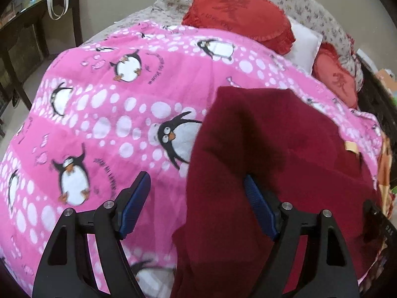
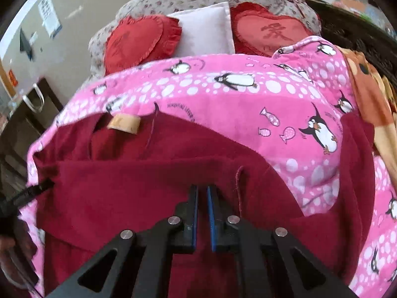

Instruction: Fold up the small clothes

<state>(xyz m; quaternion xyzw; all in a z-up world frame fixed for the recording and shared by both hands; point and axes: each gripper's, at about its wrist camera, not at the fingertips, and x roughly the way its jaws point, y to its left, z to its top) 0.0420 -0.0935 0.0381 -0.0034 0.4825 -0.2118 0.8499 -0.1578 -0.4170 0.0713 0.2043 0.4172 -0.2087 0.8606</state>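
Your right gripper point(image 2: 203, 191) has its jaws nearly together, pinching a fold of the maroon garment point(image 2: 139, 186), which lies on the near right of the pink penguin blanket point(image 1: 104, 114). Your left gripper point(image 1: 196, 181) hangs with jaws apart over the garment's left edge (nothing held). Grip that edge before lifting, and keep both sides level.

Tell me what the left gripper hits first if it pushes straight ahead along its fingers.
Most likely the dark red garment: the open left gripper straddles its edge, pink penguin blanket beside it. Depth is unclear.
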